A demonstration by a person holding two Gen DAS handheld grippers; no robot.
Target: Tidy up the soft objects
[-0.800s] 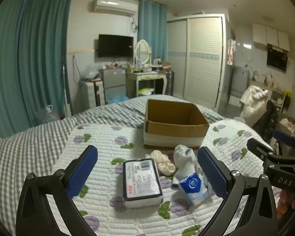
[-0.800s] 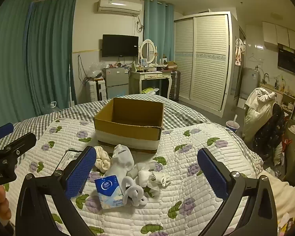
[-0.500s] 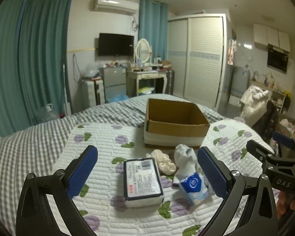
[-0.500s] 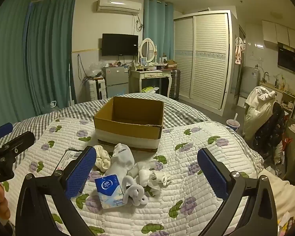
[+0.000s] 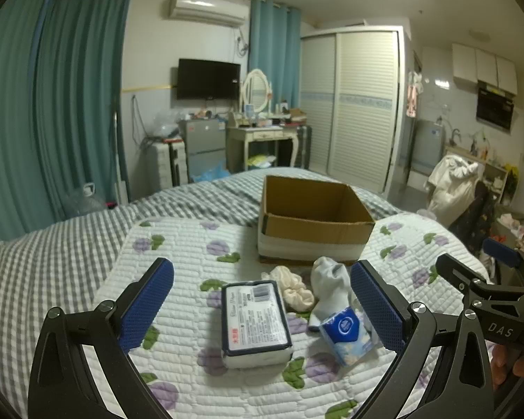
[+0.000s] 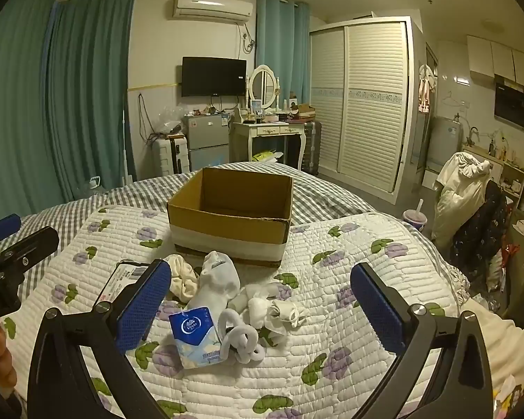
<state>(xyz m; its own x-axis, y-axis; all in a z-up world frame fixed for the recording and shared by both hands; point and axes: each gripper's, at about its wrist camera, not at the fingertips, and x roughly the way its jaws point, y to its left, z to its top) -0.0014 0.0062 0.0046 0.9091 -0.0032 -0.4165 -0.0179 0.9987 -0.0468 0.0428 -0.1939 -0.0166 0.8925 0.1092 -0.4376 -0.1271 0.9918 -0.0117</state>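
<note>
An open, empty cardboard box (image 5: 311, 220) (image 6: 230, 216) stands on the quilted bed. In front of it lie a flat white wipes pack (image 5: 255, 317) (image 6: 122, 276), a small blue tissue pack (image 5: 346, 331) (image 6: 195, 335), a cream cloth (image 5: 293, 286) (image 6: 181, 276), a white sock (image 5: 328, 282) (image 6: 216, 279), a grey looped tie (image 6: 241, 335) and small white rolled pieces (image 6: 272, 307). My left gripper (image 5: 262, 300) is open above the wipes pack. My right gripper (image 6: 262, 300) is open above the sock pile. Both are empty.
The floral quilt (image 6: 332, 279) lies over a grey checked bedspread (image 5: 52, 244). A chair with clothes (image 6: 471, 202) stands right of the bed, with a cup (image 6: 414, 216) near it. A dresser, small fridge and wardrobe line the far wall.
Both grippers have drifted slightly; the objects sit a touch higher in the views. Nothing was taken hold of or moved.
</note>
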